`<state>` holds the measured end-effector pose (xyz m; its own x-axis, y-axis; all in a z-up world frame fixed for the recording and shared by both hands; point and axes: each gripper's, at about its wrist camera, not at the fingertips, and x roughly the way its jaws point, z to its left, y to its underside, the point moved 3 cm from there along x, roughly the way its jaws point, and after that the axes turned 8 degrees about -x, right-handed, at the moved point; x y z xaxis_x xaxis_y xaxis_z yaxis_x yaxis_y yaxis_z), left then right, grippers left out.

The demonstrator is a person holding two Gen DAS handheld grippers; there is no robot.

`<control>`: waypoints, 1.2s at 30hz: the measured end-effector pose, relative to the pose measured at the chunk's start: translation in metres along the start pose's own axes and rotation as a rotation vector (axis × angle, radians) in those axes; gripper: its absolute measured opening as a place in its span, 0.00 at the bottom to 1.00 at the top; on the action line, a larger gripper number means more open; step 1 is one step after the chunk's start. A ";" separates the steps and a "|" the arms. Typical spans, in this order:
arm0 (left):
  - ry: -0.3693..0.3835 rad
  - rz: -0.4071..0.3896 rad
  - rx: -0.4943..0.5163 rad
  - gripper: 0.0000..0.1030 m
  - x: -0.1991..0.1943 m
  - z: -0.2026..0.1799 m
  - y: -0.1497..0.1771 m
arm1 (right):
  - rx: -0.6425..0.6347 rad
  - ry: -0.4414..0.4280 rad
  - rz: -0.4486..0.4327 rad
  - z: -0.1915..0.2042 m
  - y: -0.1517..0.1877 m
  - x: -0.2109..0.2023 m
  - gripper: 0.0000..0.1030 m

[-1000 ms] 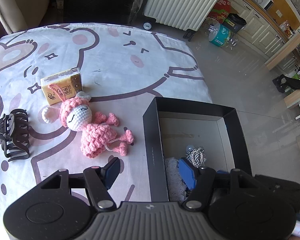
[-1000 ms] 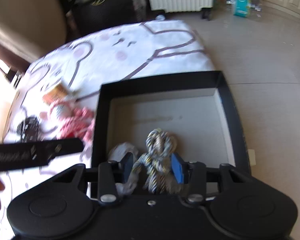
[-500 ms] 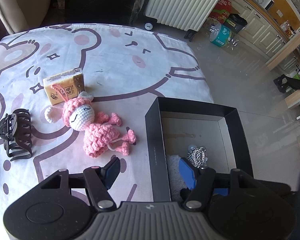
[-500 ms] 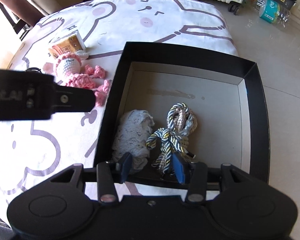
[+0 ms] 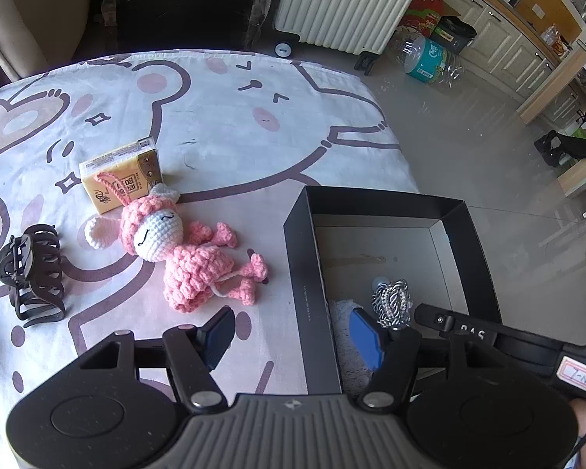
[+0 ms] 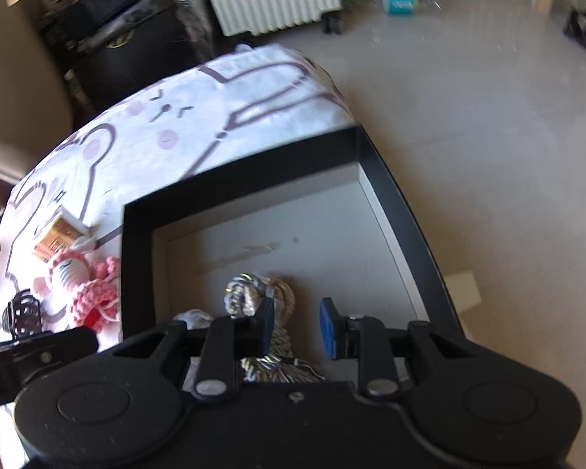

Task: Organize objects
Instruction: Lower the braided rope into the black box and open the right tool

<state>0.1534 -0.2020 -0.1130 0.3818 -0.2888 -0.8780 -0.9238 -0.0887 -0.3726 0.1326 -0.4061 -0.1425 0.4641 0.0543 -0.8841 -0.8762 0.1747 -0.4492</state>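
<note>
Tilted and drawn back since a moment ago, the right gripper (image 6: 296, 327) hovers over the black box (image 6: 136, 258), its jaws having just been narrowing, empty and apart above the braided cord (image 6: 254, 293) lying inside beside a white lace piece (image 5: 342, 336). Across the bear-print cloth (image 5: 222, 117), the left gripper (image 5: 291, 336) hangs with jaws apart and empty, straddling the box wall, near the pink crochet doll (image 5: 183, 254), tissue pack (image 5: 121, 178) and hair claw (image 5: 31, 273).
</note>
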 end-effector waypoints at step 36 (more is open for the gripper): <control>-0.078 -0.113 0.179 0.87 -0.022 -0.015 0.008 | -0.138 0.109 -0.166 0.012 0.008 -0.074 0.48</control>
<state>0.1373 -0.2104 -0.0918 0.4902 -0.2111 -0.8456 -0.8576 0.0564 -0.5112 0.0924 -0.3970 -0.0793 0.5932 -0.0717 -0.8018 -0.8019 0.0358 -0.5964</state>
